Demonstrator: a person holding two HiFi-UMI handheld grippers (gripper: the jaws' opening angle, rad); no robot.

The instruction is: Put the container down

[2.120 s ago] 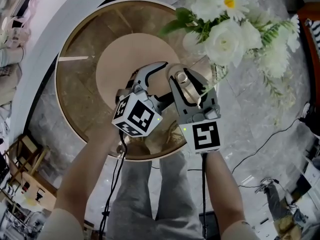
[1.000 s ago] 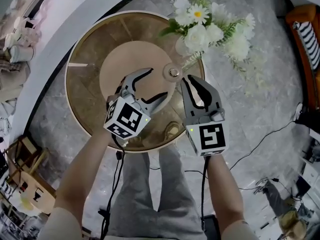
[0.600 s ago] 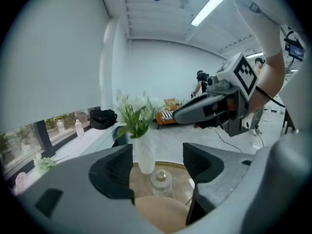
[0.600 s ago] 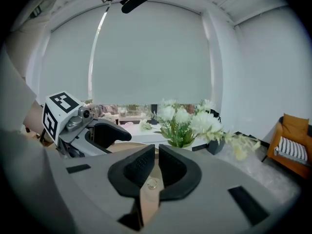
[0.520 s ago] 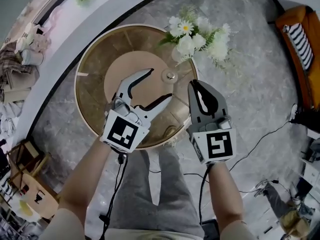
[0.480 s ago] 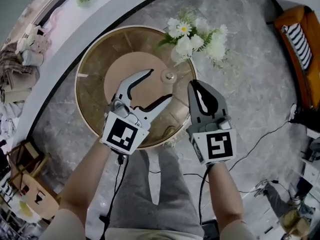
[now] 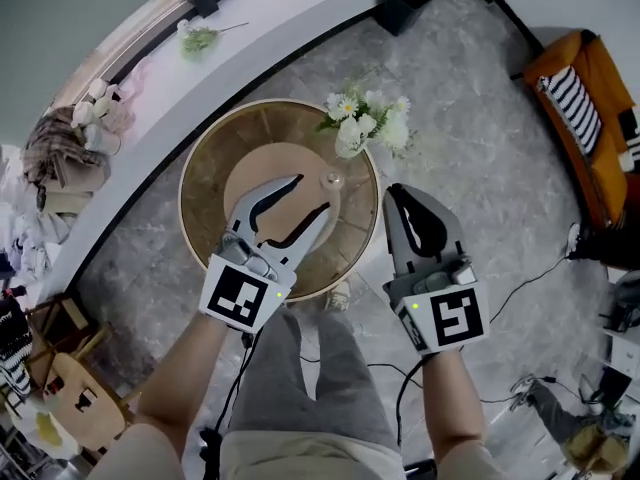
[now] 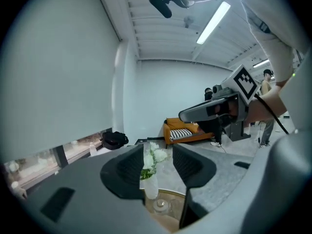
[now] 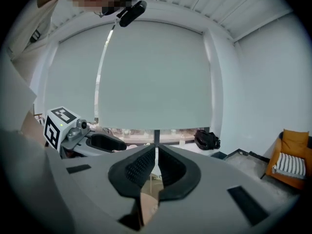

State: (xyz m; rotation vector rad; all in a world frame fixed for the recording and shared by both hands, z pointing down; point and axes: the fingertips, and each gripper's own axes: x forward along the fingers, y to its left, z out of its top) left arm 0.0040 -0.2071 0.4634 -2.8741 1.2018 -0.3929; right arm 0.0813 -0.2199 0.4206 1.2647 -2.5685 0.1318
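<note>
Pretty bright and even all round, a ceiling strip light point(image 8: 213, 22) glaring white in the left gripper view, a big shaded window point(image 9: 153, 77) glowing softly in the right one, barely any shadows, heavy fisheye bending, black corners, nearest foreground slightly soft.

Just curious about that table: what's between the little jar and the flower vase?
Nothing; the left gripper view shows only a sliver of bare table between jar and vase.

The left gripper point(image 7: 311, 197), fingers empty and apart, has just been closing; right gripper point(image 7: 399, 191) fingers meet.
</note>
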